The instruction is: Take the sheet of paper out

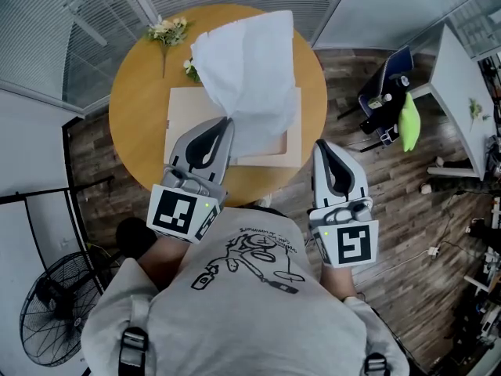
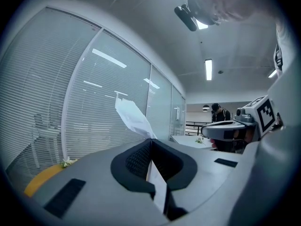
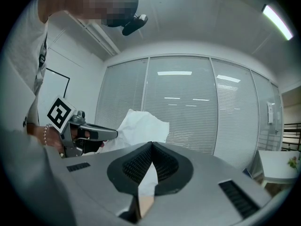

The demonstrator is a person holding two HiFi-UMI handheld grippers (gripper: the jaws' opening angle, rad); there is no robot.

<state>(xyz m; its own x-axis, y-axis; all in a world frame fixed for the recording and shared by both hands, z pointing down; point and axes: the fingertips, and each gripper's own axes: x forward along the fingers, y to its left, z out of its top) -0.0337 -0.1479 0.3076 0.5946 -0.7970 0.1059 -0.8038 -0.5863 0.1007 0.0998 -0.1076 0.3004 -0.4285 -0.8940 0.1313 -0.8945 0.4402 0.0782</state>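
A white sheet of paper [image 1: 250,69] hangs crumpled in the air above a flat beige envelope [image 1: 184,112], which lies on the round wooden table [image 1: 137,92]. My left gripper [image 1: 229,120] is shut on the sheet's lower corner. In the left gripper view the paper [image 2: 134,117] rises from the closed tips of that gripper [image 2: 151,139]. My right gripper [image 1: 322,143] is at the table's right edge, beside the envelope, with its jaws together. In the right gripper view nothing shows between its tips [image 3: 151,144], and the paper [image 3: 141,126] is ahead to the left.
A flower sprig [image 1: 167,30] lies at the table's far left and another [image 1: 190,69] sits by the envelope's far edge. A floor fan [image 1: 55,304] stands at the lower left. A dark chair [image 1: 387,92] and a white desk [image 1: 462,100] are at the right.
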